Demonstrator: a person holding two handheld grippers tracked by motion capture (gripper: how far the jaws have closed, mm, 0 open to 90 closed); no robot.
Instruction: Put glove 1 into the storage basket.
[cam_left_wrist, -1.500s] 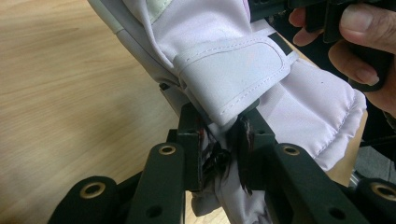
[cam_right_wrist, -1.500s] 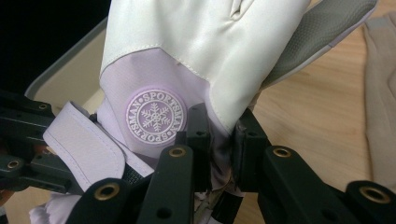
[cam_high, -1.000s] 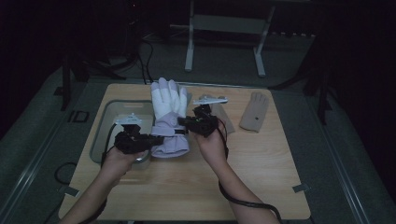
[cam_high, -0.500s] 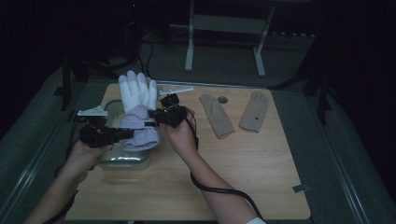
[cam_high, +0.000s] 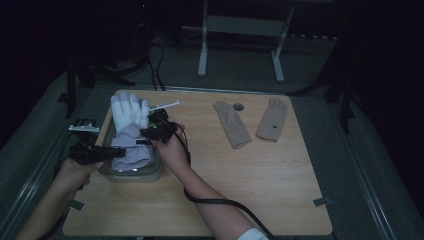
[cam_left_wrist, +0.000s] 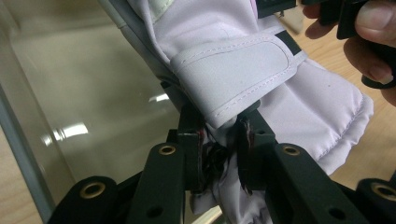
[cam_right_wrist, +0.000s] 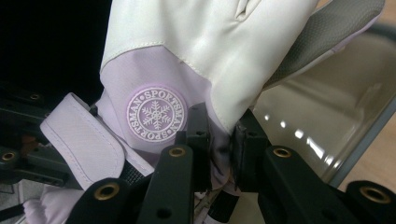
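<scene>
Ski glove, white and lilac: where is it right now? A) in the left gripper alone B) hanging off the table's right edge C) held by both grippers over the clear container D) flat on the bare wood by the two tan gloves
C: the left gripper and the right gripper each pinch the ski glove above the clear container.

There was one white-and-lilac ski glove (cam_high: 129, 131) at the left of the high view, over one clear container (cam_high: 150, 172). Two beige gloves (cam_high: 232, 124) (cam_high: 272, 119) lay at upper centre-right, with one small round disc (cam_high: 238, 106) between their tips. Two grippers (cam_high: 111, 151) (cam_high: 146, 132) were counted, one per hand
</scene>
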